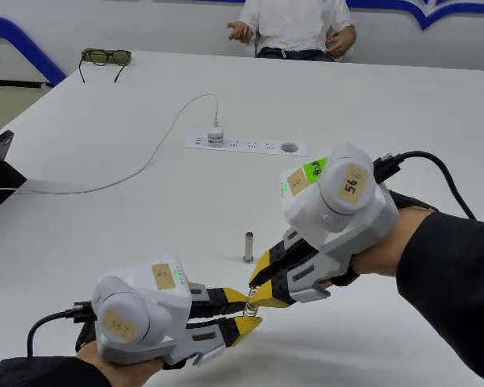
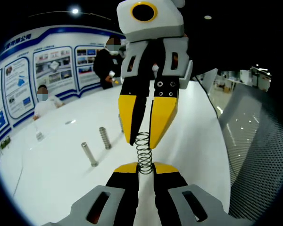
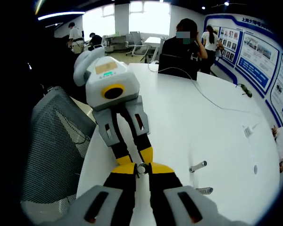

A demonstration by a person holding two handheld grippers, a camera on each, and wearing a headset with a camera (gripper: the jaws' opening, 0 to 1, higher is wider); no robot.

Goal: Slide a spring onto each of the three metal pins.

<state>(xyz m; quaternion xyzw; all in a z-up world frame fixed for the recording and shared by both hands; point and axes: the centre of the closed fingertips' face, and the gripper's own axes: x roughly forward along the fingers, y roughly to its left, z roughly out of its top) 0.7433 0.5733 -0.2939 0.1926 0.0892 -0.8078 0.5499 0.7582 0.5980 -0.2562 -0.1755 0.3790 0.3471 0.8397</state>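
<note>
1. Spring [image 2: 143, 151] is held in the air between our two grippers, just above the white table [image 1: 145, 234].
2. Our left gripper [image 2: 145, 168] has its jaws drawn narrow, and we see the spring's near end caught between the yellow tips.
3. Our right gripper [image 2: 142, 137] reaches in from the top of the left gripper view, and its jaws are pinched together on the spring's other end.
4. We see a bare pin [image 2: 89, 154] standing upright on the table, off to the left of the grippers in the left gripper view.
5. Near it stands a second pin [image 2: 105, 137], which already wears coils along its shaft.
6. In the head view we see a power strip [image 1: 246, 146] farther back with a white cable [image 1: 157, 149] plugged in, dark glasses [image 1: 105, 56] near the far corner, and a person [image 1: 294, 24] seated at the far edge.
</note>
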